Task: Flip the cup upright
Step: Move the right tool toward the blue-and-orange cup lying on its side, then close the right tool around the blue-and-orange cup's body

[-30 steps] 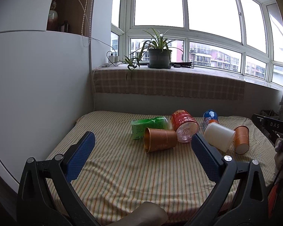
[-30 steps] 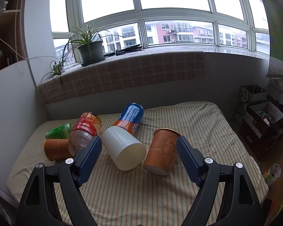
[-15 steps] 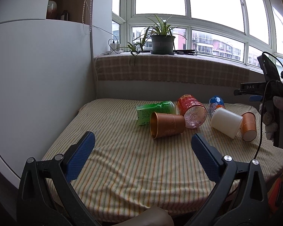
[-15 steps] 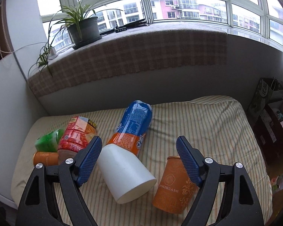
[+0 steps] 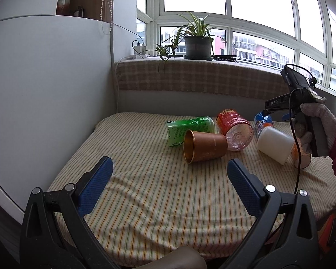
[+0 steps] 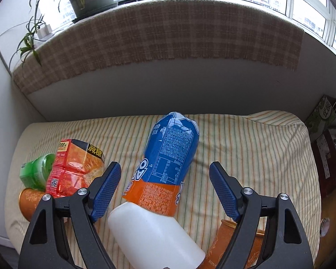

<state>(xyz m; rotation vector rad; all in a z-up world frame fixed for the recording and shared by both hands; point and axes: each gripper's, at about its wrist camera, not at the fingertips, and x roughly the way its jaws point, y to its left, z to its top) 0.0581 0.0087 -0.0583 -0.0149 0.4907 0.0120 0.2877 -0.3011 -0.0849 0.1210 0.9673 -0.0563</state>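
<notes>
The bed [image 5: 145,192] carries six containers. Three are cups: two brown paper ones [image 5: 205,146] [image 6: 233,246] and one white [image 6: 154,235] (all lying on their sides). Three are bottles: one green [image 5: 186,127], one red [image 5: 235,130], one blue-and-orange [image 6: 170,157]. One potted plant [image 5: 197,44] stands on the windowsill.

The bed cover [image 5: 145,192] is striped woven cloth, matt and slightly wrinkled. On it, the brown cup [image 5: 205,146] looks like matt paper with a shiny gold lining. Beside it, the red bottle [image 5: 235,130] is clear glossy plastic. The white cup [image 6: 154,237] is smooth matt plastic. The pads [image 6: 106,188] are textured blue rubber.
</notes>
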